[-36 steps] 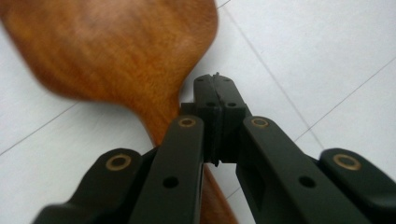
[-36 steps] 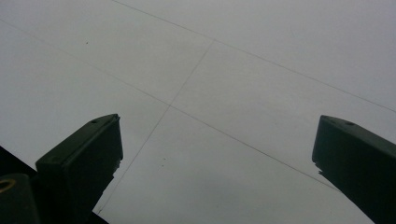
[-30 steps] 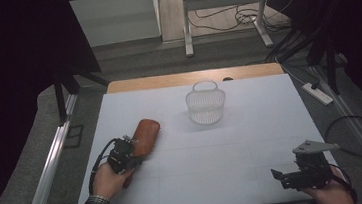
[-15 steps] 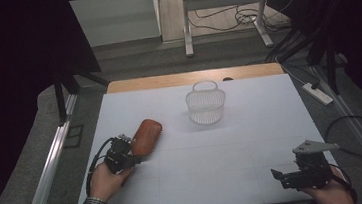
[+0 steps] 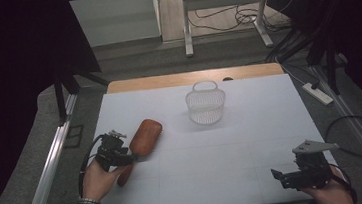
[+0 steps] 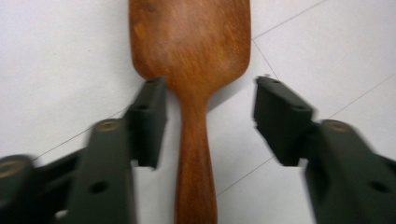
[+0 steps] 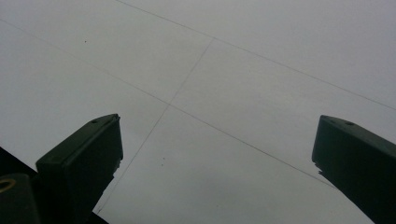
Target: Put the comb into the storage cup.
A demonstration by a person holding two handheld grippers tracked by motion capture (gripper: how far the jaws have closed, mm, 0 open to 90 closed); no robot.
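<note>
At the table's (image 5: 253, 145) left side, the left tongs (image 6: 208, 109), drawn back and spread wide, now straddle the wooden paddle's (image 6: 191, 51) handle ungripped, while the right tongs (image 7: 217, 154) idle agape.

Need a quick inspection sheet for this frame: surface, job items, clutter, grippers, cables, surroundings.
Surface: white table top with thin grid lines, wooden strip along far edge.
Job's things: brown wooden paddle-shaped brush lying flat at left; white mesh basket upright, far centre.
Clutter: nothing seen.
Grippers: left gripper open, jaws either side of the brush's neck, not touching; right gripper open over bare table.
Cables: black cable looped on floor at right.
Surroundings: white power strip on floor, metal frame legs beyond.
</note>
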